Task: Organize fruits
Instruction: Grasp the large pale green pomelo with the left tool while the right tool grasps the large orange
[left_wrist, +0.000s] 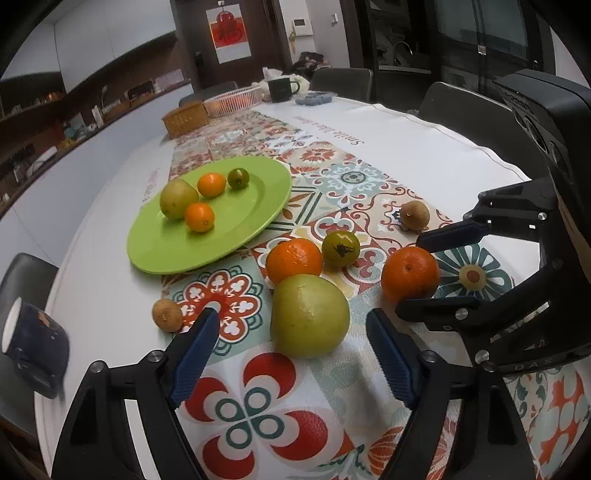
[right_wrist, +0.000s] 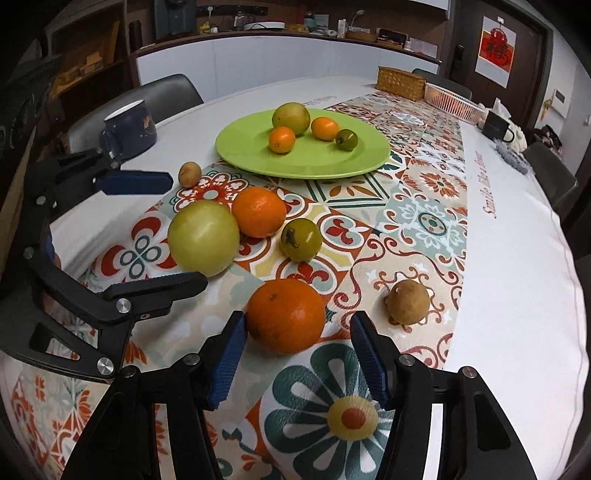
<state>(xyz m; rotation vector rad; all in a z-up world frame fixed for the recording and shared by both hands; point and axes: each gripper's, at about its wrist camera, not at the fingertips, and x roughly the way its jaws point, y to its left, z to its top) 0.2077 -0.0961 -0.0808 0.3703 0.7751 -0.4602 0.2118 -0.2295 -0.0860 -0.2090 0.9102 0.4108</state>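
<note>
From the left wrist view, the left gripper (left_wrist: 291, 354) is wide open and holds nothing. The big green apple (left_wrist: 309, 316) sits right between its blue fingers (left_wrist: 195, 354), but they do not touch it. A small brown fruit (left_wrist: 167, 315) lies just to the left of the left finger. Past the apple sit an orange (left_wrist: 294, 260) and a green tomato (left_wrist: 340, 248). The green plate (left_wrist: 258, 206) is farther ahead and to the left, with four fruits on it already. A dark mug (left_wrist: 35, 347) stands far off to the left, near the table edge (left_wrist: 48, 295).

From the right wrist view, the right gripper (right_wrist: 297, 358) is open too. Another orange (right_wrist: 285, 314) sits between its fingers (right_wrist: 373, 363), near the tips. The left finger looks right at its skin, the right finger has a gap, so it is not held yet. A brown fruit (right_wrist: 408, 301) lies just to the right.

I think this is the grabbing step. Six fruits are left on the cloth (right_wrist: 424, 221). Next each gripper needs to close gently on its fruit, lift, and carry it ahead to the plate. Round fruits can roll, so slow is best. The plate has open room at its near side. The two grippers are close, so they could bump.
</note>
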